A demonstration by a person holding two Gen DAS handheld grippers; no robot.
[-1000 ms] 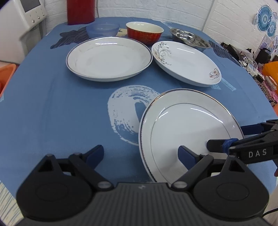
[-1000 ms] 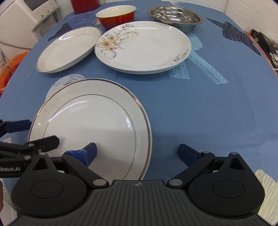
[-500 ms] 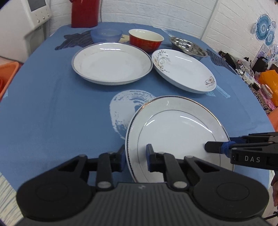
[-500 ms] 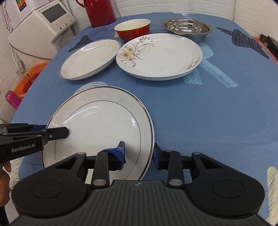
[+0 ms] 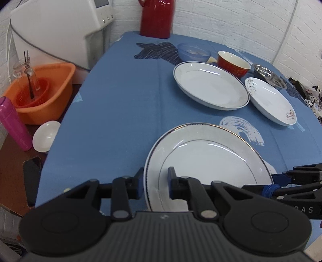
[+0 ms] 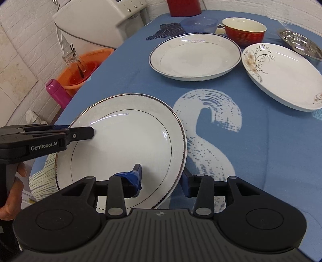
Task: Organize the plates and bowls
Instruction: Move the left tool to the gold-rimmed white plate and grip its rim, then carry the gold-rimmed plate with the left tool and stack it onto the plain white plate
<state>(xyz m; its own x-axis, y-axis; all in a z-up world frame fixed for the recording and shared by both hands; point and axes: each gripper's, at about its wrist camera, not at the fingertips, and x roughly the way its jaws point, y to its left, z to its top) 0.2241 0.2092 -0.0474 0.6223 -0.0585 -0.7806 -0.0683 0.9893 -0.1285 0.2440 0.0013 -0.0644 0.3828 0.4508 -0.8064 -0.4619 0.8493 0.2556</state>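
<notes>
A white gold-rimmed plate (image 5: 209,159) (image 6: 124,145) is lifted off the blue table, tilted, held by both grippers. My left gripper (image 5: 156,184) is shut on its near-left rim; in the right wrist view it enters from the left (image 6: 80,133). My right gripper (image 6: 162,178) is shut on the opposite rim and shows at the right edge of the left wrist view (image 5: 281,181). Farther back lie a blue-rimmed white plate (image 5: 210,84) (image 6: 195,56), a floral plate (image 5: 269,100) (image 6: 281,74), a red bowl (image 5: 233,63) (image 6: 244,30), a blue bowl (image 5: 194,52) (image 6: 199,24) and a steel dish (image 5: 269,75) (image 6: 299,42).
A red jug (image 5: 157,18) stands at the table's far end beside a white appliance (image 5: 60,30). Left of the table sit an orange basin (image 5: 40,94) holding a glass jar, a pink bottle (image 5: 14,125), a white bowl (image 5: 46,135) and a phone (image 5: 32,181). A hand (image 6: 12,193) holds the left gripper.
Both grippers went from open to shut on the gold-rimmed plate's opposite rims, then lifted it and carried it leftward, toward the table's left edge.
</notes>
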